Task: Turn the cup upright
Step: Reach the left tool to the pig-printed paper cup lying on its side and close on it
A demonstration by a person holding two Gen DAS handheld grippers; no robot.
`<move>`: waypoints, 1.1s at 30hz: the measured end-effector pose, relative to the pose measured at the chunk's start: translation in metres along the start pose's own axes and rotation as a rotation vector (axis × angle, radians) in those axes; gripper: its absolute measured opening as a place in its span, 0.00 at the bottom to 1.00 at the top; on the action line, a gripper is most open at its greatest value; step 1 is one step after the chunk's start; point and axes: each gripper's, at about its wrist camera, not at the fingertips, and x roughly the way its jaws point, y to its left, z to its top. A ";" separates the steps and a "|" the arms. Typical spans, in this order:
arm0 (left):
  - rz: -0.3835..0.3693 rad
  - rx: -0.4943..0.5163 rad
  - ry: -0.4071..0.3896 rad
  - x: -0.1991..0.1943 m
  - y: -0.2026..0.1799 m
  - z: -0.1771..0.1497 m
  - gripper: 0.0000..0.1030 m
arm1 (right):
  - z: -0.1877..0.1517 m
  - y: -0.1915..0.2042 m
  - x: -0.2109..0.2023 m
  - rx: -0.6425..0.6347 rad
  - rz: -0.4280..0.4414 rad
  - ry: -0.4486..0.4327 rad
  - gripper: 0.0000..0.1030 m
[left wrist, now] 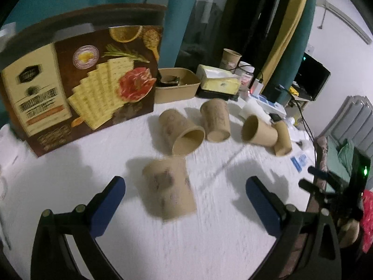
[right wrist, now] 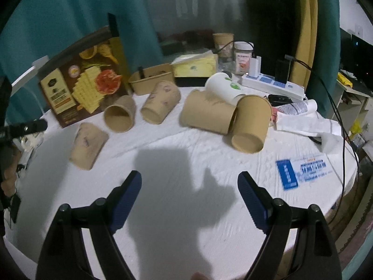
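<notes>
Presently, five brown paper cups lie tipped on the white table (right wrist: pixel 177 210) in front of the cracker box (left wrist: pixel 77 79). Nearest cup (left wrist: pixel 169 186) sits between the spread jaws of the left gripper (left wrist: pixel 185 186), untouched. Right gripper (right wrist: pixel 189 182) jaws likewise spread, holding nothing.

Five tipped brown cups (right wrist: pixel 89 145), one box (right wrist: pixel 79 86)

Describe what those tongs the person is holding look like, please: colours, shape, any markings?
Both pairs match. The left tongs and the right tongs each have two black angular arms that end in dark blue pads. The right pair's pads are ribbed on the inner faces. Round metal pivot bolts sit on the arms. No cables or lettering show on them.
</notes>
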 end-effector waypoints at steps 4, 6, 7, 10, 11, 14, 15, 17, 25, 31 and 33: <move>-0.008 -0.067 0.063 0.047 0.006 0.037 1.00 | 0.019 -0.008 0.018 0.000 0.004 0.014 0.80; -0.037 -0.131 0.099 0.071 0.011 0.050 1.00 | 0.026 -0.009 0.026 0.001 0.020 0.010 0.80; -0.049 -0.178 0.119 0.086 0.016 0.057 1.00 | 0.027 -0.009 0.028 0.001 0.025 0.007 0.80; -0.051 -0.259 0.152 0.118 0.027 0.071 1.00 | 0.030 -0.011 0.039 0.015 0.050 0.015 0.80; -0.048 -0.277 0.169 0.130 0.031 0.075 1.00 | 0.031 -0.011 0.043 0.020 0.061 0.019 0.80; -0.033 -0.316 0.222 0.156 0.037 0.079 0.96 | 0.032 -0.012 0.050 0.026 0.077 0.020 0.80; -0.020 -0.306 0.235 0.162 0.037 0.079 0.93 | 0.033 -0.013 0.052 0.029 0.079 0.019 0.80; 0.011 -0.258 0.261 0.172 0.033 0.079 0.90 | 0.036 -0.017 0.057 0.037 0.073 0.016 0.80; 0.002 -0.220 0.334 0.194 0.032 0.074 0.72 | 0.046 -0.038 0.078 0.115 0.028 0.019 0.80; -0.005 -0.189 0.330 0.192 0.025 0.080 0.66 | 0.053 -0.038 0.076 0.114 0.032 0.007 0.80; -0.017 -0.187 0.325 0.190 0.024 0.082 0.65 | 0.053 -0.036 0.071 0.113 0.036 0.002 0.80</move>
